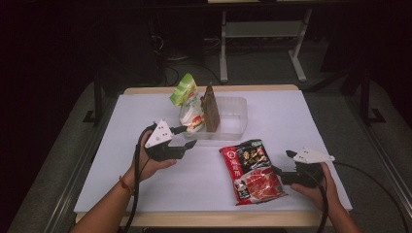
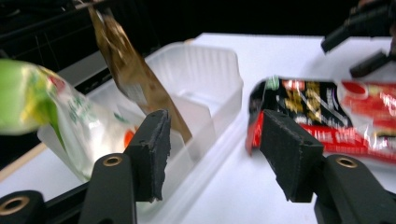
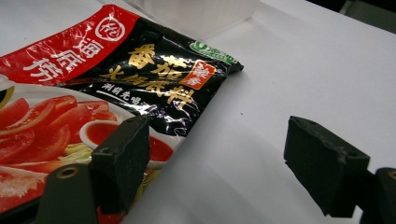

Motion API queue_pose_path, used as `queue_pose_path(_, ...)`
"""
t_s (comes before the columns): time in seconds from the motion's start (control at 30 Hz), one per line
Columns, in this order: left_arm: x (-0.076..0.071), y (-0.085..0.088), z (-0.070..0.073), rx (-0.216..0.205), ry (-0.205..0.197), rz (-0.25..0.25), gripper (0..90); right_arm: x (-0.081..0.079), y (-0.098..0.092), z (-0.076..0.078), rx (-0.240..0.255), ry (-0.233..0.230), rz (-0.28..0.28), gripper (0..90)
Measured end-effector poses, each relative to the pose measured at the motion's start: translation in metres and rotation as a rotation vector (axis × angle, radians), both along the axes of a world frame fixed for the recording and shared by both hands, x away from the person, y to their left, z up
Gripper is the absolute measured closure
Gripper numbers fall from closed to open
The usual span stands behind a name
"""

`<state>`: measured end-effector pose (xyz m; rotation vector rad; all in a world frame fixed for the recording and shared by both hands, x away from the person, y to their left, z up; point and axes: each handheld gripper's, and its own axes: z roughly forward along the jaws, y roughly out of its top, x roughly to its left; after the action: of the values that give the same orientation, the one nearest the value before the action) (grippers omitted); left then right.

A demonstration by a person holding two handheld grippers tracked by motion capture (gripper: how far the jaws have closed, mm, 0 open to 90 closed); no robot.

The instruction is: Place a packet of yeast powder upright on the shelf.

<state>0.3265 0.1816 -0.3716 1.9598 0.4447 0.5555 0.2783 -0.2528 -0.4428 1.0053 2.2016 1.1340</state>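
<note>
Right hand-held gripper (image 3: 212, 163), jaws wide and empty, sits at the red sauce packet's (image 1: 251, 171) right edge. Packet's long axis runs away across the desk (image 1: 291, 121). Left hand-held gripper (image 1: 187, 137), open and empty, farther off by the clear tray (image 1: 233, 116).

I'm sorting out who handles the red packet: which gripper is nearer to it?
Right. The right gripper sits open at the red packet's right edge; the left gripper is open farther off, by the clear tray.
</note>
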Motion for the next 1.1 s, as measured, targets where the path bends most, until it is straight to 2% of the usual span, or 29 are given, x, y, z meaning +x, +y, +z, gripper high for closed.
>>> queue_pose_path(0.03, -0.002, 0.002, -0.007, -0.027, 0.023, -0.001, 40.2, 0.000, 0.000, 0.000, 0.001, 0.004, 0.002, 22.3)
queue_pose_path(0.1, -0.003, 0.004, -0.011, -0.030, 0.030, -0.009, 40.0, 0.000, 0.001, 0.000, -0.003, 0.005, 0.007, 22.3)
queue_pose_path(0.17, -0.004, 0.003, -0.020, -0.003, 0.053, -0.029, 38.7, 0.000, 0.002, 0.000, 0.000, 0.010, 0.011, 22.8)
queue_pose_path(0.2, -0.004, 0.003, -0.020, -0.003, 0.053, -0.029, 38.3, 0.000, 0.003, 0.000, -0.004, 0.009, 0.017, 22.8)
queue_pose_path(0.27, -0.004, 0.003, -0.028, -0.004, 0.080, -0.043, 37.2, 0.000, 0.005, 0.000, -0.006, 0.014, 0.023, 22.9)
queue_pose_path(0.33, -0.003, 0.003, -0.030, 0.005, 0.082, -0.043, 35.5, -0.001, 0.005, 0.000, 0.001, 0.021, 0.028, 23.2)
queue_pose_path(0.37, -0.002, 0.002, -0.032, 0.002, 0.095, -0.042, 33.9, -0.001, 0.006, 0.000, 0.004, 0.025, 0.030, 23.2)
queue_pose_path(0.4, 0.000, 0.000, -0.038, -0.017, 0.135, -0.048, 33.1, -0.001, 0.006, 0.000, 0.009, 0.032, 0.031, 23.1)
queue_pose_path(0.43, 0.001, -0.001, -0.041, -0.023, 0.156, -0.058, 32.8, 0.000, 0.007, 0.000, 0.013, 0.051, 0.032, 22.7)
queue_pose_path(0.47, 0.001, -0.001, -0.041, -0.023, 0.156, -0.058, 31.7, 0.000, 0.008, -0.001, 0.013, 0.070, 0.030, 21.6)
queue_pose_path(0.53, 0.001, -0.005, -0.045, -0.024, 0.182, -0.083, 30.5, 0.000, 0.008, -0.001, 0.020, 0.086, 0.034, 21.6)
queue_pose_path(0.57, 0.002, -0.007, -0.048, -0.019, 0.193, -0.087, 28.3, 0.002, 0.010, -0.002, 0.043, 0.127, 0.056, 19.9)
queue_pose_path(0.63, 0.002, -0.011, -0.052, -0.015, 0.224, -0.104, 26.8, 0.002, 0.012, -0.002, 0.035, 0.142, 0.061, 20.0)
queue_pose_path(0.8, 0.000, -0.019, -0.058, 0.018, 0.245, -0.124, 25.3, 0.002, 0.015, -0.003, 0.050, 0.175, 0.078, 19.9)
queue_pose_path(0.83, 0.000, -0.019, -0.058, 0.017, 0.250, -0.126, 25.3, 0.001, 0.018, -0.003, 0.051, 0.199, 0.084, 19.6)
queue_pose_path(0.97, 0.001, -0.021, -0.058, 0.018, 0.253, -0.131, 25.2, 0.002, 0.021, -0.004, 0.048, 0.223, 0.102, 19.3)
queue_pose_path(1.1, 0.002, -0.024, -0.060, 0.019, 0.268, -0.141, 25.2, 0.004, 0.021, -0.007, 0.089, 0.285, 0.115, 18.3)
